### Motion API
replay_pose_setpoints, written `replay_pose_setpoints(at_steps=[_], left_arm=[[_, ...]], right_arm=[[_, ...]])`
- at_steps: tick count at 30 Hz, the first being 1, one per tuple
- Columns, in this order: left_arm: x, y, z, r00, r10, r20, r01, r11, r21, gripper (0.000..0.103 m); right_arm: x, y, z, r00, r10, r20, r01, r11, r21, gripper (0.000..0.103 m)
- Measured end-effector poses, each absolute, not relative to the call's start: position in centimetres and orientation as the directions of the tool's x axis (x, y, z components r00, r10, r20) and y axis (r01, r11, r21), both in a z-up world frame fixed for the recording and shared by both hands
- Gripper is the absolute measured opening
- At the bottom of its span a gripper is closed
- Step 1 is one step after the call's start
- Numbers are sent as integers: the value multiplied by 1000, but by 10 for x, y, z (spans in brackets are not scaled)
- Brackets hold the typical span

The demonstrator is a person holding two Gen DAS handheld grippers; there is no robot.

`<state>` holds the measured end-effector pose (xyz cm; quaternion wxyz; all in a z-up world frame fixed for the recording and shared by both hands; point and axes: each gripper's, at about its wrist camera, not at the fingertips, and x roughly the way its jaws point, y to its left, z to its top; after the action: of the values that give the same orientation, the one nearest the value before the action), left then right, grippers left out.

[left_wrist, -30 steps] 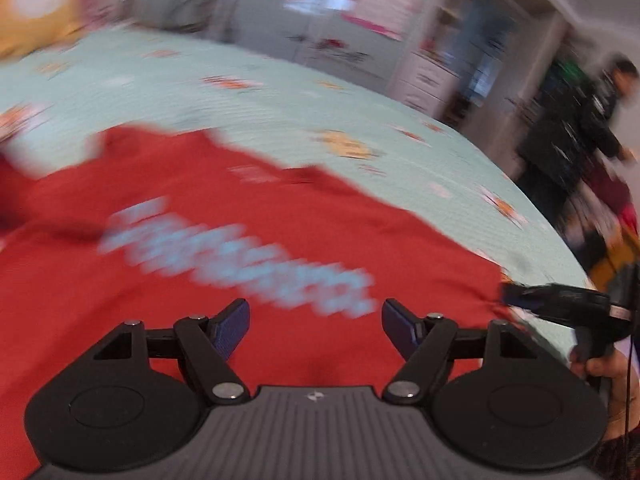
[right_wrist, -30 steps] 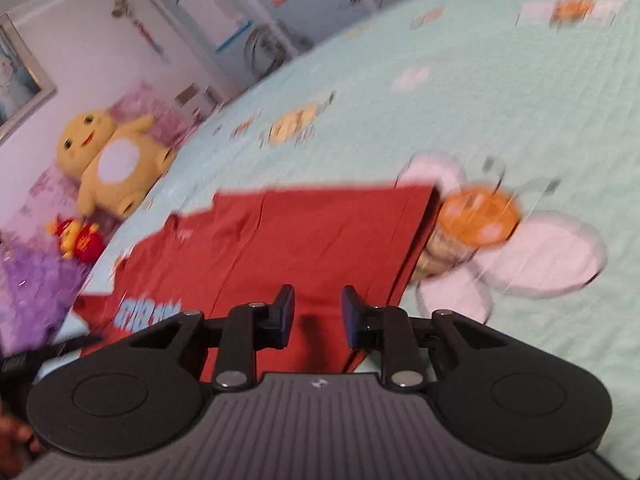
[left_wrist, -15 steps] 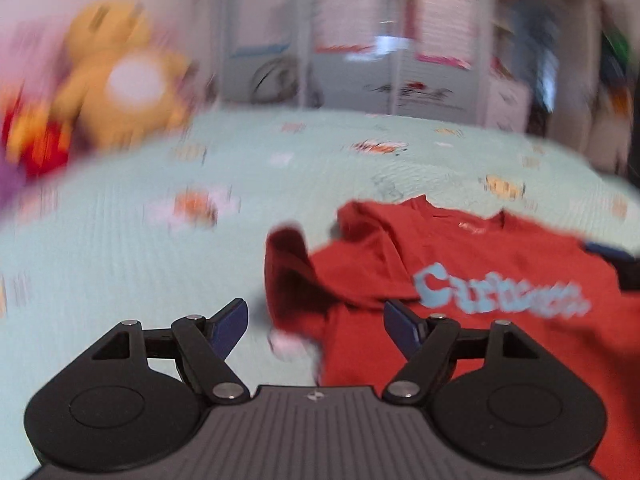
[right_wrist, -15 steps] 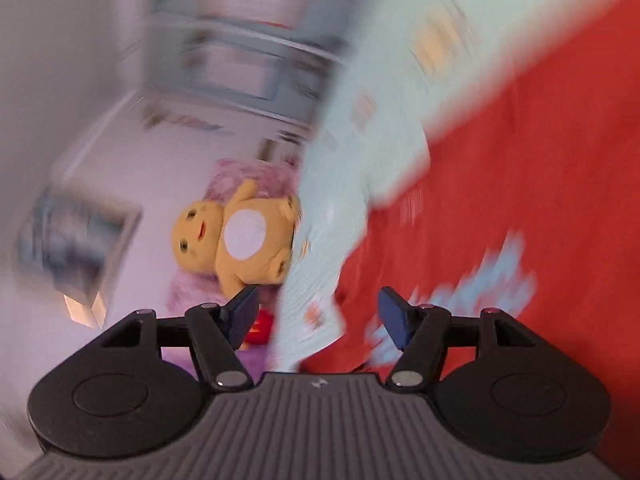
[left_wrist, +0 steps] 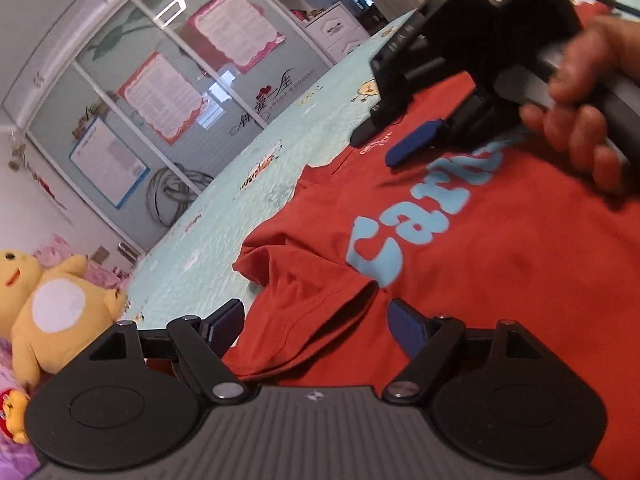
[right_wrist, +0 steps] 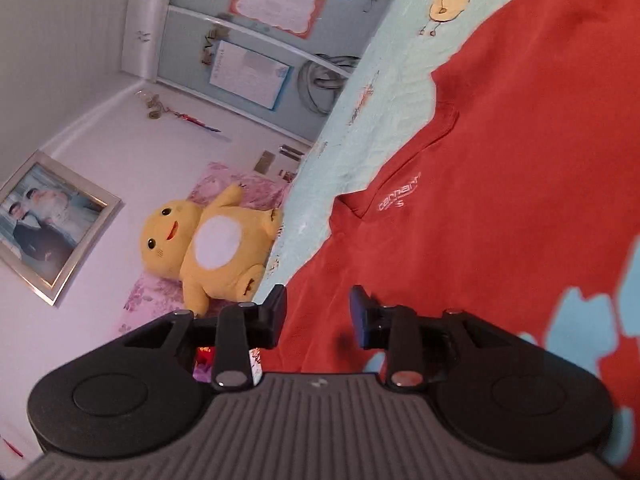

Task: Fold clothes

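- The red short-sleeved cotton T-shirt with pale blue lettering [left_wrist: 460,264] is lying front-up on the mint-green quilted bedspread with cartoon prints [left_wrist: 224,236], its left sleeve [left_wrist: 304,312] rumpled and folded in on itself.
- It is looking light, soft and floppy. It will likely sag and crease wherever it is lifted, and thin jersey tends to slide off smooth pads unless a doubled edge is pinched.
- Sensible places to be taking hold are probably the sleeve hem and the shoulder seam beside the collar [right_wrist: 384,196], where the cloth is thicker.
- The left gripper [left_wrist: 316,320] is standing wide, having just been opening, with the crumpled sleeve lying between its blue pads but not pinched.
- The right gripper [right_wrist: 318,308] is standing narrow, having just been closing after a brief widening. Red cloth is showing in the gap, yet the pads are not pressing on it.
- A hand [left_wrist: 580,92] is carrying the right gripper above the shirt's chest, near the collar.
- Compared with a second ago, the left view is now tilted and closer to the sleeve, and the right view is now facing the collar instead of the hem end.
- A yellow plush toy with a white belly [right_wrist: 208,248] is sitting by the pillows.
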<state>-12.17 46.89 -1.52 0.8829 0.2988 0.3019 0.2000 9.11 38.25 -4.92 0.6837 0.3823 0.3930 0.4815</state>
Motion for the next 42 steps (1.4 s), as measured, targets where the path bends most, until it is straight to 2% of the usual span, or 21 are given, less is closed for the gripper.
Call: replay_pose_setpoints(at_steps=[6, 10, 17, 20, 21, 22, 23, 24, 25, 28, 31, 33, 37, 39, 40, 41, 42], left_arm=[[-119, 461, -17, 702, 593, -395, -166, 676, 718, 84], [-126, 455, -19, 641, 679, -359, -119, 549, 827, 84], [-107, 445, -23, 635, 703, -320, -29, 435, 900, 83], [-101, 452, -20, 648, 690, -322, -18, 436, 900, 78], [-100, 456, -18, 652, 687, -322, -26, 444, 895, 71], [-100, 460, -14, 656, 682, -325, -47, 466, 883, 56], [-100, 467, -7, 656, 673, -341, -76, 509, 858, 46], [-100, 476, 1, 656, 662, -364, -116, 564, 817, 26], [-100, 489, 11, 654, 653, -382, -167, 617, 769, 12], [-107, 537, 50, 634, 676, -374, -381, 695, 610, 9], [-118, 601, 78, 560, 743, -366, -584, 667, 462, 7], [-122, 643, 80, 492, 771, -404, -668, 632, 393, 2], [-130, 703, 69, 393, 764, -513, -772, 577, 268, 1], [-143, 719, 64, 471, 676, -567, -792, 607, 65, 2], [-155, 722, 61, 552, 618, -559, -775, 629, -70, 6], [-166, 724, 58, 646, 548, -532, -728, 651, -214, 12], [-174, 724, 53, 723, 477, -500, -669, 664, -335, 40]], right_arm=[[98, 374, -50, 212, 964, -162, -361, 232, 903, 33], [91, 367, -52, 211, 963, -165, -364, 234, 901, 33], [89, 362, -54, 208, 964, -165, -360, 233, 904, 33], [90, 361, -53, 206, 964, -168, -361, 235, 902, 33], [90, 361, -53, 205, 964, -169, -362, 235, 902, 33], [90, 361, -53, 204, 964, -170, -362, 235, 902, 33], [90, 361, -53, 203, 964, -170, -362, 235, 902, 33], [90, 361, -53, 203, 964, -169, -362, 235, 902, 33], [91, 361, -53, 203, 964, -170, -362, 235, 902, 33], [91, 362, -53, 203, 964, -169, -363, 235, 902, 33], [91, 362, -53, 204, 964, -170, -365, 236, 901, 33], [90, 362, -53, 205, 964, -171, -366, 238, 900, 33], [90, 363, -53, 205, 963, -173, -370, 240, 897, 33], [90, 364, -53, 204, 963, -174, -373, 241, 896, 33], [90, 364, -53, 204, 963, -173, -372, 240, 897, 33], [90, 364, -54, 204, 964, -173, -372, 240, 897, 33], [90, 364, -54, 204, 963, -173, -372, 240, 897, 33]])
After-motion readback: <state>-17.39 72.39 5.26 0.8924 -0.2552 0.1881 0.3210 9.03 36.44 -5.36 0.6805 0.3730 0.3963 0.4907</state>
